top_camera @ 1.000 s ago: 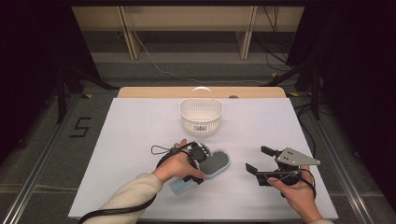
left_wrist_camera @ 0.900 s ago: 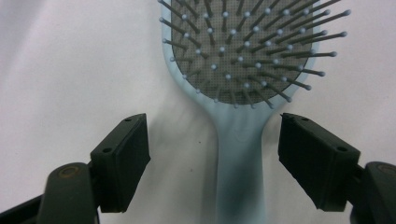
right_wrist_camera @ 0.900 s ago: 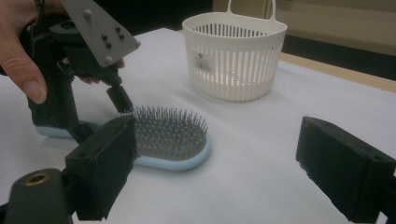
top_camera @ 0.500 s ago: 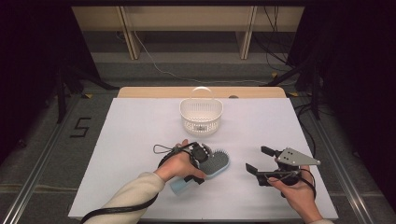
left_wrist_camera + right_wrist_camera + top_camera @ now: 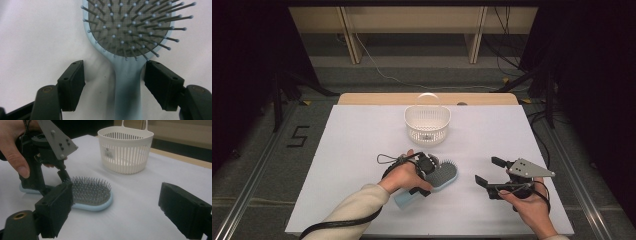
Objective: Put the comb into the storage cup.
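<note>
Left gripper view looks straight down on the hairbrush [image 5: 130,50], bristles up on the white table [image 5: 37,32], its pale blue handle running toward six o'clock between the two black jaws. Those jaws have just been closing in on the handle, yet they do not press it: the pad [image 5: 160,85] at three o'clock sits just beside the handle's edge, and the one at nine o'clock stands apart with bare table between. Compared with a second ago in the high view, the left gripper [image 5: 426,172] sits over the same spot and the brush has not shifted, so the narrowing is the only change (a grasp in the making, I judge, not a finished one). In the high view the brush [image 5: 443,176] lies near the table's middle, at about six o'clock from the white basket [image 5: 427,125], which may be where it goes. The right gripper [image 5: 491,171] hovers at three o'clock from the brush, jaws spread wide and holding nothing. The left hand [image 5: 404,176] covers most of the handle from above. The brush head is cut off at twelve o'clock in the left gripper view, and whether the three o'clock pad actually touches the handle is hard to tell.
</note>
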